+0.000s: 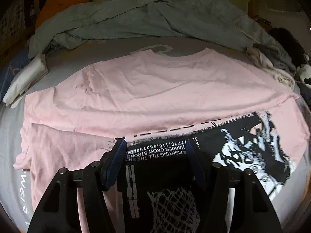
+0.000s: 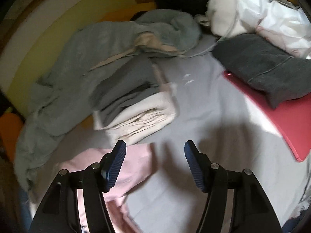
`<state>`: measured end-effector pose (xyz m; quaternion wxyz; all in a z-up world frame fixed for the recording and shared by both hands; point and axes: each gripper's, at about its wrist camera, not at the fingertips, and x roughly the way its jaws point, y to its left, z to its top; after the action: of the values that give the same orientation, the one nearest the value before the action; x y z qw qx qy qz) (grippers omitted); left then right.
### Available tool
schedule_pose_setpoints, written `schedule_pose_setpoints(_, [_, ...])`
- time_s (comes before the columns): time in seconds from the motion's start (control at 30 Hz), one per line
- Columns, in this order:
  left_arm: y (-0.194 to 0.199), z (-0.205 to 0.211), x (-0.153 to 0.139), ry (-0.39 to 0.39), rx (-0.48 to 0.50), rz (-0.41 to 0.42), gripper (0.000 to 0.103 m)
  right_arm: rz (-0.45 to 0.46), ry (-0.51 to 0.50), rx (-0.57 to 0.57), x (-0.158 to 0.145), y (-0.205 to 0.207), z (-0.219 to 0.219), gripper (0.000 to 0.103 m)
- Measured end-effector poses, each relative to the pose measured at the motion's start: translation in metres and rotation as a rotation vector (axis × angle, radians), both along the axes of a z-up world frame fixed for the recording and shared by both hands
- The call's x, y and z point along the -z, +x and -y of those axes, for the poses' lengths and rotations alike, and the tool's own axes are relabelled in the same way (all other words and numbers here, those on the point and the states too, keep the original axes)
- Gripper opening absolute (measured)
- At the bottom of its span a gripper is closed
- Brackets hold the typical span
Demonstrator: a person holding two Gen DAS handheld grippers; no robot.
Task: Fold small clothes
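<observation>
A pink T-shirt (image 1: 147,89) lies spread flat on the grey bed sheet (image 1: 11,145), collar at the far side. Its near part is folded back and shows a black and white graphic print (image 1: 243,151) with text. My left gripper (image 1: 155,145) is open, its blue pads (image 1: 116,161) hovering over the folded printed edge. In the right wrist view my right gripper (image 2: 155,147) is open and empty above the sheet (image 2: 204,106). A corner of the pink T-shirt (image 2: 134,167) lies under its left finger.
A rumpled grey-blue blanket (image 1: 147,19) lies beyond the shirt. A stack of folded grey and cream clothes (image 2: 134,104) sits ahead of the right gripper. A red flat case (image 2: 291,124) with a dark grey towel (image 2: 262,64) on it lies right. White folded cloth (image 1: 25,81) lies left.
</observation>
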<state>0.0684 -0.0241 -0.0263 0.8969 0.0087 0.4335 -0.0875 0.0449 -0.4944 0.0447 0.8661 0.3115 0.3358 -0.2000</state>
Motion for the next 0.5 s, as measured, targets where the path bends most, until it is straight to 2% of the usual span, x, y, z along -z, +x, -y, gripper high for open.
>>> schedule_pose_setpoints(0.07, [-0.008, -0.003, -0.011, -0.018, 0.007, 0.033, 0.062, 0.028, -0.056, -0.086, -0.006, 0.004, -0.024, 0.064])
schedule_pose_setpoints(0.13, [-0.020, -0.007, -0.022, -0.004, -0.012, 0.089, 0.062, 0.055, -0.130, -0.165, -0.013, -0.001, -0.049, 0.064])
schedule_pose_setpoints(0.17, [-0.027, -0.010, -0.028, 0.000, -0.029, 0.118, 0.062, 0.078, -0.173, -0.209, -0.017, -0.007, -0.068, 0.064])
schedule_pose_setpoints(0.27, [-0.048, -0.028, -0.039, -0.033, -0.097, 0.169, 0.062, 0.132, -0.218, -0.281, -0.015, -0.033, -0.105, 0.066])
schedule_pose_setpoints(0.37, [-0.070, -0.048, -0.035, -0.078, -0.141, 0.187, 0.063, 0.150, -0.217, -0.333, -0.006, -0.056, -0.129, 0.068])
schedule_pose_setpoints(0.5, [-0.093, -0.077, -0.015, -0.083, -0.221, 0.129, 0.063, 0.091, -0.246, -0.328, 0.018, -0.082, -0.154, 0.068])
